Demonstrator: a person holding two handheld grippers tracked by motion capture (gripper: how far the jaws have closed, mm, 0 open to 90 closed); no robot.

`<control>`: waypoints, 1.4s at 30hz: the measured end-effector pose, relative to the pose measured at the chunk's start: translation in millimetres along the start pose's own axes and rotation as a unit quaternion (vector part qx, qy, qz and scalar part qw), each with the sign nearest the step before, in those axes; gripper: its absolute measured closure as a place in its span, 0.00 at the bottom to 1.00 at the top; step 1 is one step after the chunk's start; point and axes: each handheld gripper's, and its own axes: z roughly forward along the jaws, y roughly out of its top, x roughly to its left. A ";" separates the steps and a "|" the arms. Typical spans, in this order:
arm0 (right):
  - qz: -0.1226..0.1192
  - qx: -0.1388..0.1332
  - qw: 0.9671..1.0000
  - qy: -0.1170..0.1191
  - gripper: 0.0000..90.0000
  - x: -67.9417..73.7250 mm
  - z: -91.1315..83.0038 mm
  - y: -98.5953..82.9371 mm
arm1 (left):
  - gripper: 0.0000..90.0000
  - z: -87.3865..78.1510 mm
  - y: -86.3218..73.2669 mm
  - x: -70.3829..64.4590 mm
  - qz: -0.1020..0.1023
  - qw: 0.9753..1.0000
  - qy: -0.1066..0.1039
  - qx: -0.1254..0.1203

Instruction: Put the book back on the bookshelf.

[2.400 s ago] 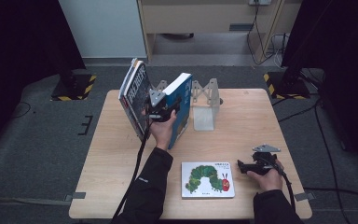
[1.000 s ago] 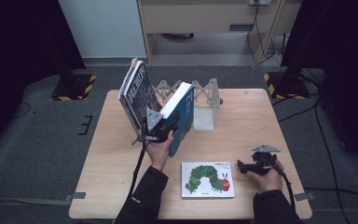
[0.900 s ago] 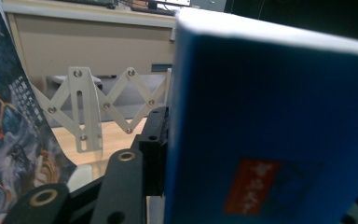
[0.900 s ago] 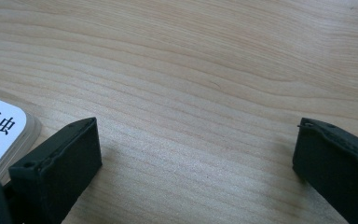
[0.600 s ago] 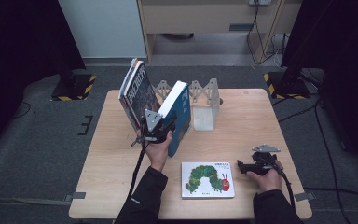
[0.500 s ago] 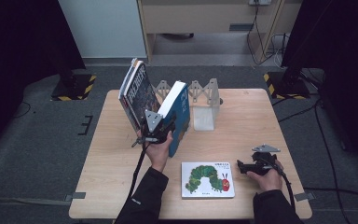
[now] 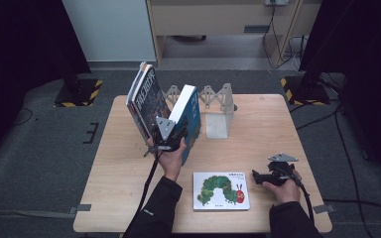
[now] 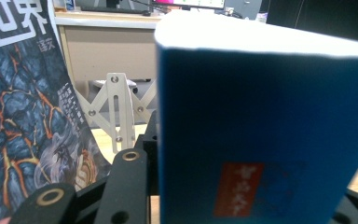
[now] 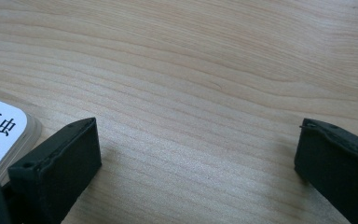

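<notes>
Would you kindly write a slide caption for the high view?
Left gripper at a blue book standing beside a leaning magazine; right gripper open near a picture book.

Blue book (image 7: pixel 191 119); lava-patterned magazine (image 7: pixel 146 101); white book (image 7: pixel 221 191), green caterpillar.

The magazine (image 8: pixel 23 112) carries big white Chinese characters at its top — "世界" is readable in the left gripper view, cut off at the edge — with the smaller "译文" beside them and a column of white print down the cover, too small to read. The blue book (image 8: pixel 261 135) bears an orange-red label with characters too blurred to make out. On the picture book (image 9: pixel 0 135), black characters "毛虫" stand at the white corner in the right gripper view — below them "卡尔", partly cut off.
</notes>
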 end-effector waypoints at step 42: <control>-0.003 0.003 1.000 0.004 0.00 -0.5 0.8 1.3 | 0.67 11.7 4.1 -0.1 -0.004 1.000 0.014 0.004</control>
